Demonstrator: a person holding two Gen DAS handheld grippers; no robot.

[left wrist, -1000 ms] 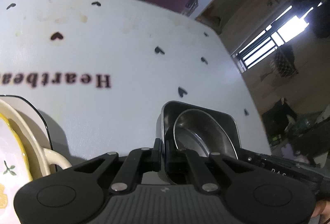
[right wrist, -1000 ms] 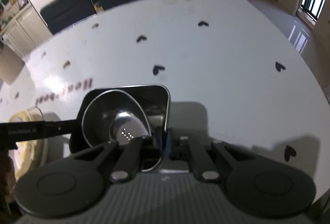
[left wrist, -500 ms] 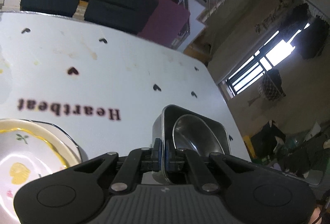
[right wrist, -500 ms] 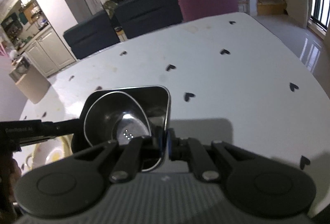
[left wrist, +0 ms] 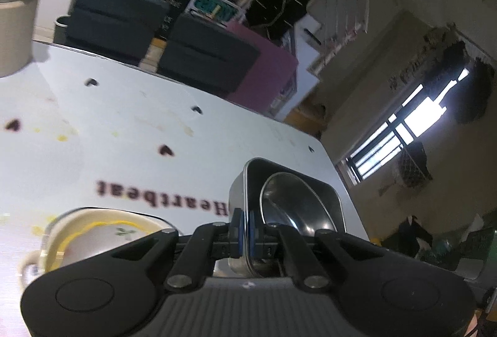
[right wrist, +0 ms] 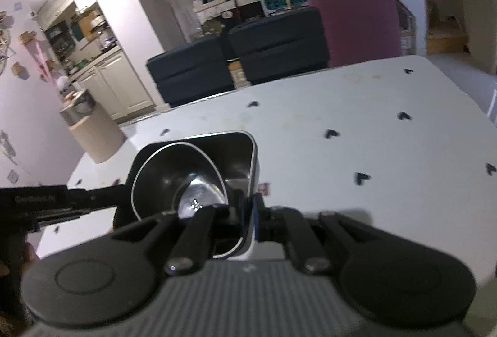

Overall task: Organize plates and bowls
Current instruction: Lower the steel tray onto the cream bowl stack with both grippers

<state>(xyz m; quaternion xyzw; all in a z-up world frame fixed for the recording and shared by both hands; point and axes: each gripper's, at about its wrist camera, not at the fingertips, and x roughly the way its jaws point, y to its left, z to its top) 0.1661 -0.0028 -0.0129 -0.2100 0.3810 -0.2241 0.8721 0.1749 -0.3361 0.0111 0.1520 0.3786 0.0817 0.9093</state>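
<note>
A square steel tray with a round steel bowl inside is held in the air above the white table. My left gripper is shut on the tray's left wall. My right gripper is shut on its right wall. A cream plate with a yellow wavy line and a handle lies on the table below and left of the tray.
The table has black hearts and the word "Heartbeat". A beige canister with a steel lid stands at its far left. Dark chairs stand behind the table.
Both grippers have lifted the tray with the bowl up off the table and tilted upward; more of the room now shows. The cream plate has dropped lower in the left view.
</note>
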